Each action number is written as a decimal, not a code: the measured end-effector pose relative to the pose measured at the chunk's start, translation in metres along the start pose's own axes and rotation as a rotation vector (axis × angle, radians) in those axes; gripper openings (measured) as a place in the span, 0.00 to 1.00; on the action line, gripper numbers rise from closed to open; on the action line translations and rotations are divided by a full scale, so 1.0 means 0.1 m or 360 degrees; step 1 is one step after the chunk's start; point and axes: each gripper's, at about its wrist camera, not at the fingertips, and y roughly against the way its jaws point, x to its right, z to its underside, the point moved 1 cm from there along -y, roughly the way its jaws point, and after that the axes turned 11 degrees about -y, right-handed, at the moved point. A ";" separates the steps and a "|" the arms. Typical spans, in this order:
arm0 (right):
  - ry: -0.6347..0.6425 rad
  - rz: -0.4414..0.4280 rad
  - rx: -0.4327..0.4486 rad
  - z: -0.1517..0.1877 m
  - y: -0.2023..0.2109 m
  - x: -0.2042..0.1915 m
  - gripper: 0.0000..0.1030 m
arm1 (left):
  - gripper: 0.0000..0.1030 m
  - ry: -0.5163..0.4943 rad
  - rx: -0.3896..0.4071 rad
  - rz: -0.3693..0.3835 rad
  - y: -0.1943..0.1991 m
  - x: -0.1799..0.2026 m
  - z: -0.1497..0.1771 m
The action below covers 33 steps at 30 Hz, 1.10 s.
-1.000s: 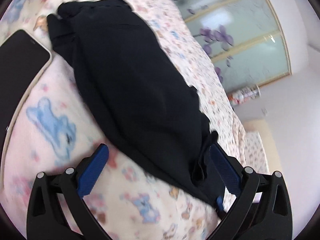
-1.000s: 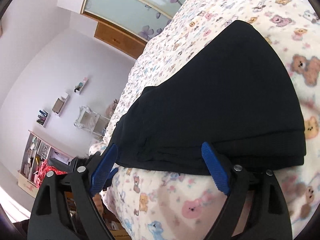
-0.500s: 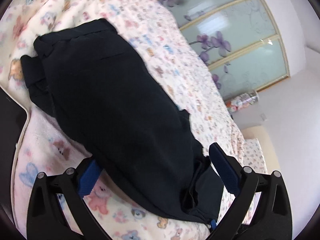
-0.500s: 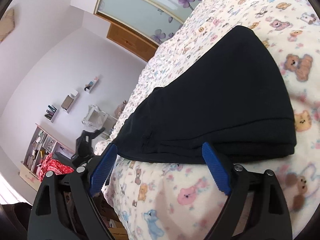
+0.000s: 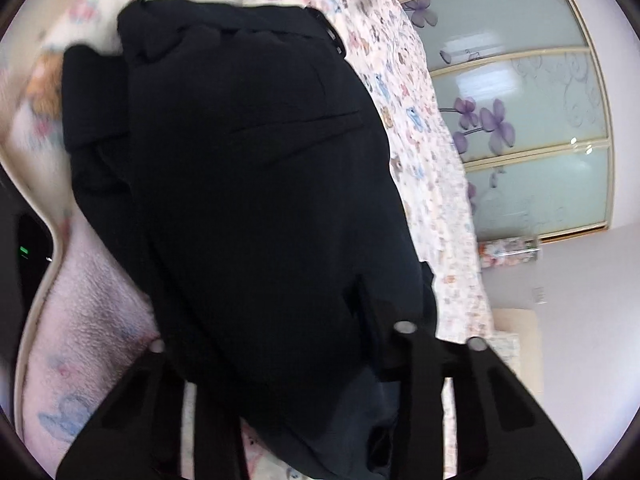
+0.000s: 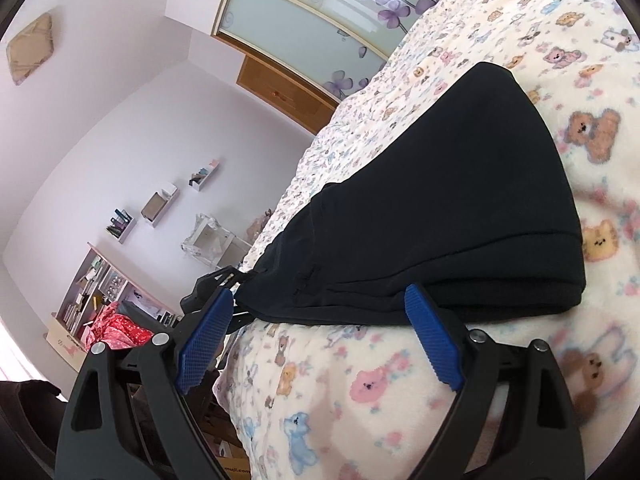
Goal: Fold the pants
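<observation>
The black pants (image 5: 248, 184) lie folded on the teddy-bear blanket (image 6: 400, 392), near the bed's side edge where the blanket drops to the room. The left gripper (image 5: 280, 360) tips down, and its jaws are closing with the pants' near end between them. The right gripper (image 6: 316, 340) sits almost level, jaws wide apart, just short of the pants' folded edge, with bare blanket under it.
</observation>
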 end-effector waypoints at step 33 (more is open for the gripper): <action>-0.0323 -0.0178 0.0524 -0.10 0.68 0.39 0.90 | 0.13 -0.3019 0.0041 -0.0566 -1.08 2.63 3.19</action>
